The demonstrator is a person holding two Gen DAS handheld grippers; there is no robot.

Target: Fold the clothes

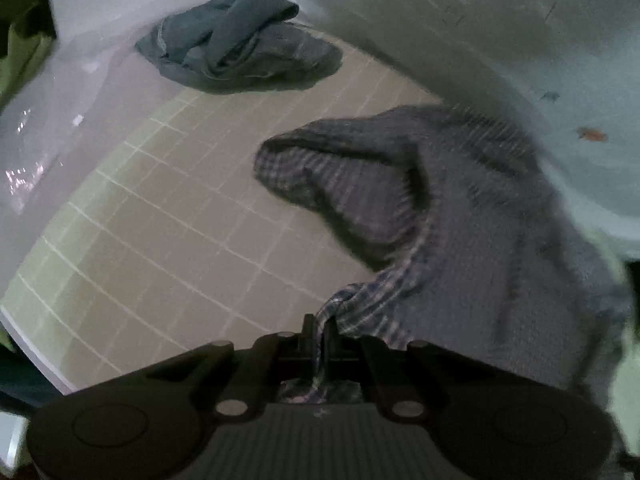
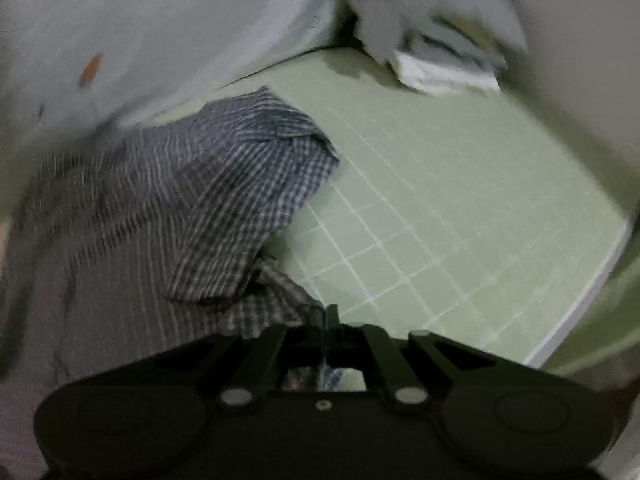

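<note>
The shirt (image 1: 460, 216) hangs over the mat (image 1: 168, 240), pinched at one edge by left gripper (image 1: 320, 332) & at another by right gripper (image 2: 326, 320); both should lift evenly, keep cloth taut w/o twist.

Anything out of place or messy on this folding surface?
Mostly as expected. The dark blue garment lies crumpled in a heap at the mat's far corner. Both grippers pinch the checked shirt, which is bunched, not flat.
</note>
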